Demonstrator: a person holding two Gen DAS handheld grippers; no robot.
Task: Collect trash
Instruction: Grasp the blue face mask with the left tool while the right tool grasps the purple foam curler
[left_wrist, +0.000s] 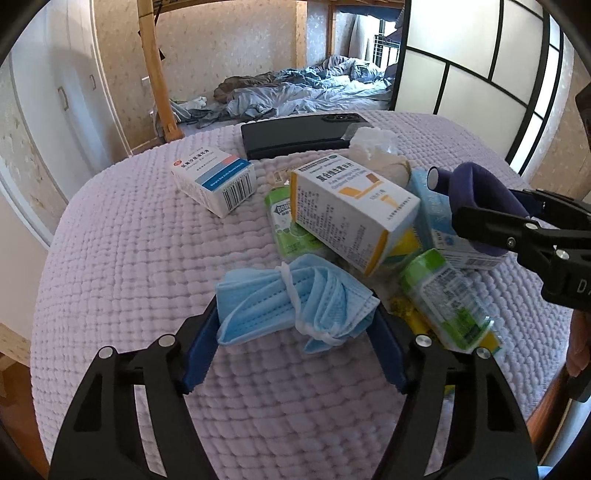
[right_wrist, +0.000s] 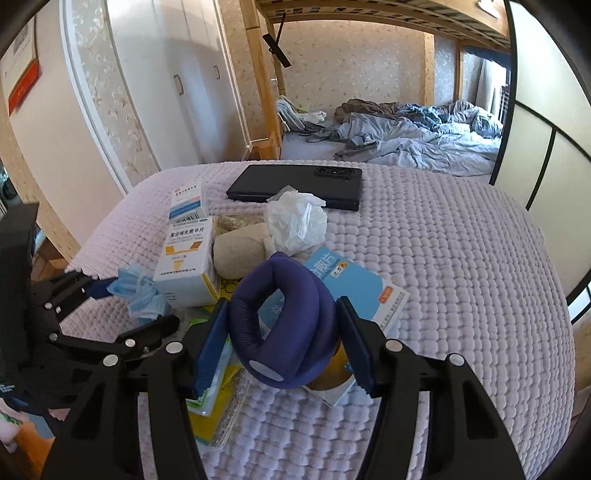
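Clutter covers a lavender waffle-weave blanket (left_wrist: 122, 280) spread over the raised surface in a bedroom. The left gripper (left_wrist: 295, 321) has its blue fingers (left_wrist: 201, 350) set on either side of a bundled blue face mask (left_wrist: 291, 302); whether the pads actually press on it cannot be told. The right gripper (right_wrist: 282, 332) is clamped on a rolled navy-blue padded band (right_wrist: 280, 321), which bulges between its fingers above a light-blue medicine box (right_wrist: 354, 288).

Just beyond the left fingers a white-and-yellow medicine box (left_wrist: 351, 210) leans on a green gum pack (left_wrist: 284, 225), with a second green pack (left_wrist: 447, 299) to the right of them. Farther out lie a white-and-blue barcoded box (left_wrist: 218, 181), a crumpled white tissue (right_wrist: 295, 218), a beige rounded pouch (right_wrist: 240, 254) and a black phone (right_wrist: 299, 184) lying camera side up.

Beyond the blanket's far edge a wooden bunk-bed post (right_wrist: 262, 85) rises beside an unmade bed with rumpled blue bedding (right_wrist: 413, 136). White wardrobe doors (right_wrist: 177, 81) line the left wall, and a black-framed sliding panel (right_wrist: 535, 147) closes the right.
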